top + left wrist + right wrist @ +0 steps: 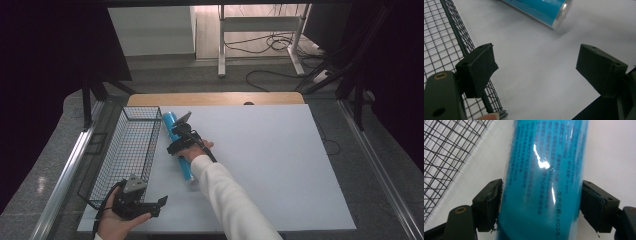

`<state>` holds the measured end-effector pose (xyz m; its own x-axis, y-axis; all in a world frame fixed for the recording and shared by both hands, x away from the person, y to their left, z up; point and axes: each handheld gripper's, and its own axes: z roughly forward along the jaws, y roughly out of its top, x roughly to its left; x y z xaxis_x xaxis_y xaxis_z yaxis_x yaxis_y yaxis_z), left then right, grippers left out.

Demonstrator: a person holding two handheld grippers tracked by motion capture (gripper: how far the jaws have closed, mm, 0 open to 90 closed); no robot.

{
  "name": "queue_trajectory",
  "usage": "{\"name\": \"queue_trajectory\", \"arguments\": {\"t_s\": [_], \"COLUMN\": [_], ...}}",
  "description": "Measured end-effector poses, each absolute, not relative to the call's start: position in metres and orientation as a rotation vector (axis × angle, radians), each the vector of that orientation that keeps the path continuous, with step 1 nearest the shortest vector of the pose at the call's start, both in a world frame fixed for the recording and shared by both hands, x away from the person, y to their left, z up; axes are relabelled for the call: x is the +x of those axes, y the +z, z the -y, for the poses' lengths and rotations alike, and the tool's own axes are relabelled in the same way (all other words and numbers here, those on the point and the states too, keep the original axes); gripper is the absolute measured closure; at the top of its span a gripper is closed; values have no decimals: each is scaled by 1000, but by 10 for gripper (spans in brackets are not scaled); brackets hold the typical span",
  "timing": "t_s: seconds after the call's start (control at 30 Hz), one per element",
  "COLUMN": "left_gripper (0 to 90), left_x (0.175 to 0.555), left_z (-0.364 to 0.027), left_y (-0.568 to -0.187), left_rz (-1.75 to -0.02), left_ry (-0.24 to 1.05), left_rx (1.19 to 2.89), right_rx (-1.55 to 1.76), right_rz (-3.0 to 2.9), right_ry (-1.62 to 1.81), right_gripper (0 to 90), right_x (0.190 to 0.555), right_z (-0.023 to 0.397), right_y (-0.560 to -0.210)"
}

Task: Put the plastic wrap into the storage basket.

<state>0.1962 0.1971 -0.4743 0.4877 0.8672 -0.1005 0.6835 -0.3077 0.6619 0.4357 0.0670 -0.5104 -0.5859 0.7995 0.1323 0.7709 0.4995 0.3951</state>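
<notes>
A long blue tube (180, 150) lies flat on the white tabletop (280, 165), just beside the long side of the wire basket (127, 150) and roughly parallel to it. The tube is glossy, wrapped in shiny clear film that catches a bright glare, with rows of dark printed characters running along it; its near end (560, 15) is silvery and transparent where the film gathers. Round and smooth, it looks slippery.

The right tongs (181, 142) straddle the tube about halfway along, the black padded jaws set against its two sides in the right gripper view (541, 202), pinching it. A white sleeve (225, 195) leads down from that hand.

The left tongs (150, 207) sit at the near corner of the basket, spread wide with bare white surface between the jaws (536, 72), holding nothing.

The basket is thin black mesh, rectangular, open-topped, and lies along the left edge of the tabletop. To the right of the tube the white sheet runs broad and smooth to its far edges, with a wooden strip (215, 98) showing beyond the basket's far end.
</notes>
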Motion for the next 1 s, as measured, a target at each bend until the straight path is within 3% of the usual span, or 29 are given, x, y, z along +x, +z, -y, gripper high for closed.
{"name": "queue_trajectory", "arguments": {"t_s": [0.27,1.0], "left_gripper": [156,158], "left_x": [196,197], "left_z": [-198,-200], "left_y": [-475,-476], "left_rz": [-1277,-1283], "left_ry": [359,354], "left_rx": [2083,2080], "right_rx": [1432,1689], "right_rz": [-2671,-2682], "right_ry": [652,873], "right_gripper": [291,311], "right_x": [437,450], "right_z": [-68,-40], "right_y": [-510,-504]}}
